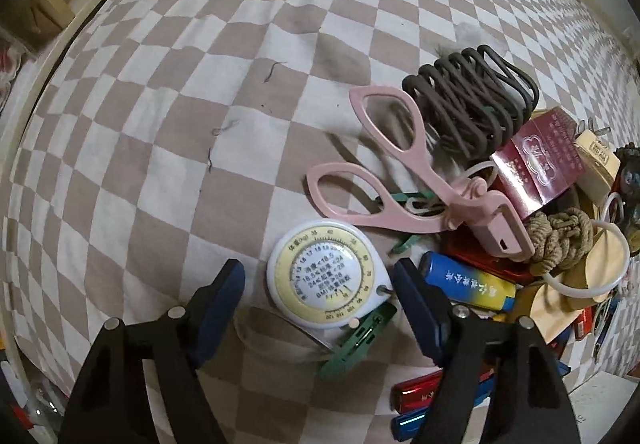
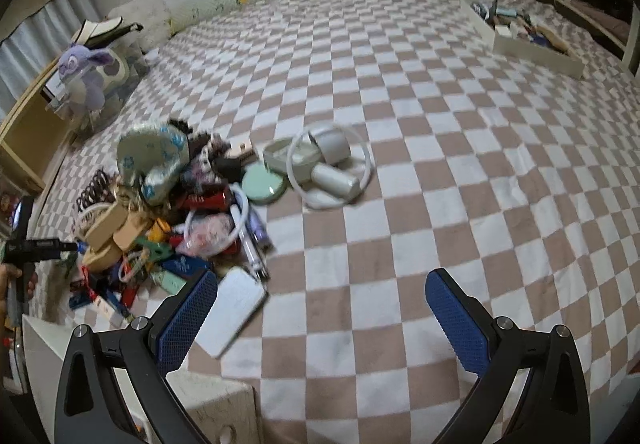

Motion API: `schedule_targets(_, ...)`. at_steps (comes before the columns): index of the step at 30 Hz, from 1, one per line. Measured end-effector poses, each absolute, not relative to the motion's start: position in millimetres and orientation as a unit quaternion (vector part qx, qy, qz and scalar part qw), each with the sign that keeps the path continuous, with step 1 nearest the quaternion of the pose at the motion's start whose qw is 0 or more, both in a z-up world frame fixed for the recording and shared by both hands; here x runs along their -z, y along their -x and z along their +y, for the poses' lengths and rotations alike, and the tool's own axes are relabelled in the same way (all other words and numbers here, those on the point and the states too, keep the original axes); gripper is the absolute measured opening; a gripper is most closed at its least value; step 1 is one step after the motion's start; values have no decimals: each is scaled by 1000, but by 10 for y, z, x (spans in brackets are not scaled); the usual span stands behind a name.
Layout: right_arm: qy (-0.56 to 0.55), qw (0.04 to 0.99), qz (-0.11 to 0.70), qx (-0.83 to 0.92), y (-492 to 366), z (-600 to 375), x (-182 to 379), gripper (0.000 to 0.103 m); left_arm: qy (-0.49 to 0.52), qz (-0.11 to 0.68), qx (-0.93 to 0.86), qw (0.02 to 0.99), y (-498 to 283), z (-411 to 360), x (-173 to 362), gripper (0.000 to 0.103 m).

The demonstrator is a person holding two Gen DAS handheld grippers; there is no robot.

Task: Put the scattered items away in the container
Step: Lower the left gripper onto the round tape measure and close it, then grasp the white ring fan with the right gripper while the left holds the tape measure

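Note:
In the left wrist view my left gripper [image 1: 320, 280] is open, its jaws on either side of a round white-and-yellow tape measure [image 1: 326, 278] lying on the checkered bedspread. Beside it lie pink scissors-like tongs [image 1: 400, 180], a dark spiral hair clip [image 1: 472, 100], a blue-and-yellow lighter [image 1: 468, 280] and a rope knot [image 1: 560, 240]. In the right wrist view my right gripper [image 2: 320, 308] is open and empty above the bedspread, right of the item pile [image 2: 168, 212]. A white container [image 2: 524, 32] with items in it sits far right.
A white flat case [image 2: 234, 312] lies by my right gripper's left finger. A white handheld fan with a ring [image 2: 328, 168] and a green compact [image 2: 264, 184] lie beyond the pile. A plush toy [image 2: 86, 76] sits at the bed's left edge. A white box corner [image 2: 216, 400] is below.

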State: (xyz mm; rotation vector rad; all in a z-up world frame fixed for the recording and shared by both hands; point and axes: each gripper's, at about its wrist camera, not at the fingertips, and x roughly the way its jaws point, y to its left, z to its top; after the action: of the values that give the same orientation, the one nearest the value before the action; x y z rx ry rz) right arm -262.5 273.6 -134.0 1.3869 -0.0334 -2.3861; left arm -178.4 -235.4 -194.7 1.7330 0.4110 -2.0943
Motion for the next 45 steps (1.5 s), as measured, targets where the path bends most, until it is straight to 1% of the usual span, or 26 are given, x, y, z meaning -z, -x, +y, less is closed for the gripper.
schedule_targets(2,-488,193,-25,851,2663,2722,1299,103,-619,136,749,195,1779,-2347,1952,76)
schedule_targets(6,-487,187,-48,852,2824,2719,1261,103,-615,119,755,194,1748,-2345,1942,70)
schedule_targets(8,-486,177,-61,854,2947,2740,1263,103,-612,111,759,192,1719,-2355,1927,61)
schedule_targets(9,-487,174,-65,853,3015,2755,1282,103,-611,109,761,191,1706,-2362,1920,60)
schedule_targets(13,-516,181,-82,833,3317,2806,1446,103,-606,107,767,182,1650,-2399,1909,60)
schedule_targets(16,-537,205,-102,812,3494,2815,1597,103,-605,99,769,180,1627,-2407,1908,60)
schedule_targets(22,-526,251,-82,808,3714,2675,1754,103,-602,103,771,179,1587,-2470,1899,60)
schedule_targets(27,-556,250,-115,784,3902,2645,1966,103,-602,110,771,177,1561,-2542,1895,60)
schedule_targets(34,-568,273,-113,769,3972,2497,2086,103,-601,114,771,174,1526,-2637,1889,60)
schedule_targets(40,-572,263,-66,774,3981,2336,2177,103,-601,119,771,174,1504,-2727,1882,60)
schedule_targets(45,-574,261,-73,772,4025,2354,2201,103,-601,119,771,174,1474,-2801,1885,60)
